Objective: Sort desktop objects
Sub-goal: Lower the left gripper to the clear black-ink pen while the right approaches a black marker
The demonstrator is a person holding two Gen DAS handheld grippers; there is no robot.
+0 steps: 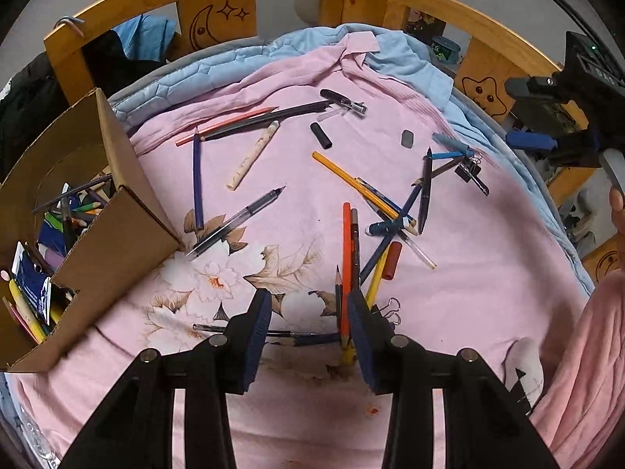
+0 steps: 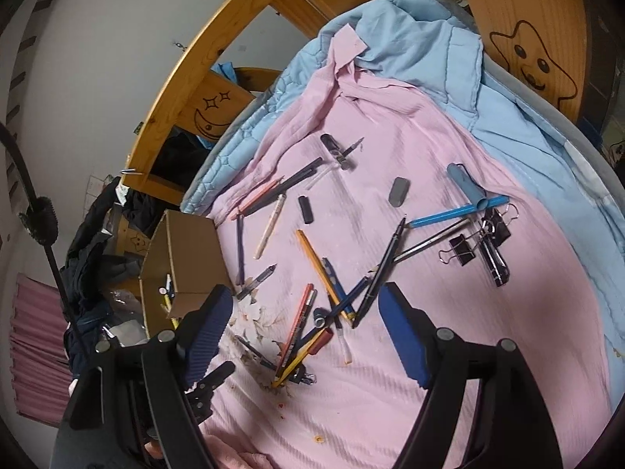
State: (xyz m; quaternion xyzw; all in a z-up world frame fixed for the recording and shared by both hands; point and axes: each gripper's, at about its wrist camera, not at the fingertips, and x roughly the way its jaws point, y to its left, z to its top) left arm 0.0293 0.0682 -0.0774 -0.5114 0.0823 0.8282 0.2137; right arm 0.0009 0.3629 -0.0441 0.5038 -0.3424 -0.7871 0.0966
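Between the spread left claw, an orange pencil, lengthwise, tip nearest; right claw unclenched

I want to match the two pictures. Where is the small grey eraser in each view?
Left wrist view: the grey eraser lies upper right of centre on the pink sheet, right of the short black cap.
Right wrist view: the grey eraser lies above centre, right of the same black cap.
Shared landmark: the cardboard box on the left side.

Dim indoor light, soft shadows, strong fisheye warp, dark corners.
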